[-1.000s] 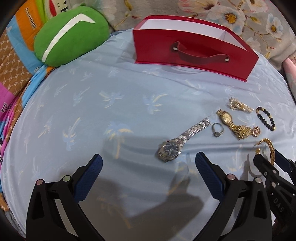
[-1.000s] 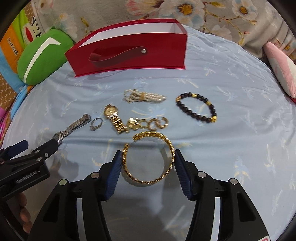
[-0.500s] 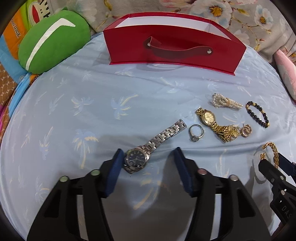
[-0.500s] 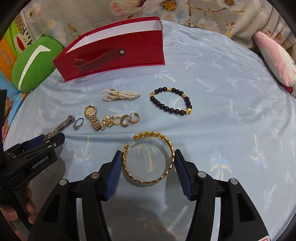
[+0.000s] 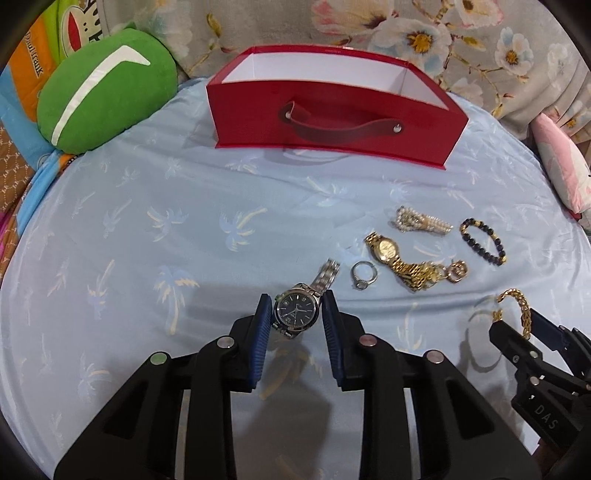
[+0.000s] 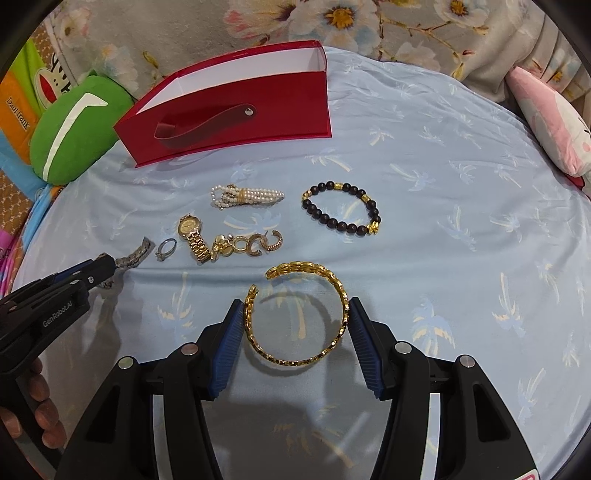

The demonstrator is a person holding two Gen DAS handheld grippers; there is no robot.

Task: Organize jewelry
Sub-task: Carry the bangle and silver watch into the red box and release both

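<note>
My left gripper [image 5: 296,314] has closed around the dial of a silver watch [image 5: 297,310] lying on the blue sheet; the pads touch its sides. My right gripper [image 6: 295,317] is shut on a gold chain bangle [image 6: 295,317], pads against both sides. A silver ring [image 5: 364,273], a gold watch [image 5: 384,248], gold earrings [image 6: 271,242], a pearl piece [image 6: 247,195] and a black bead bracelet [image 6: 341,212] lie loose between the grippers and the open red box [image 5: 332,125].
A green cushion [image 5: 107,92] lies at the far left beside the box. A pink pillow [image 6: 550,129] sits at the right edge. Floral fabric [image 5: 424,33] rises behind the box. The blue palm-print sheet [image 5: 147,229] covers the surface.
My left gripper moved forward over the silver watch and narrowed from wide open to closed on its dial. My right gripper stayed around the gold bangle.
</note>
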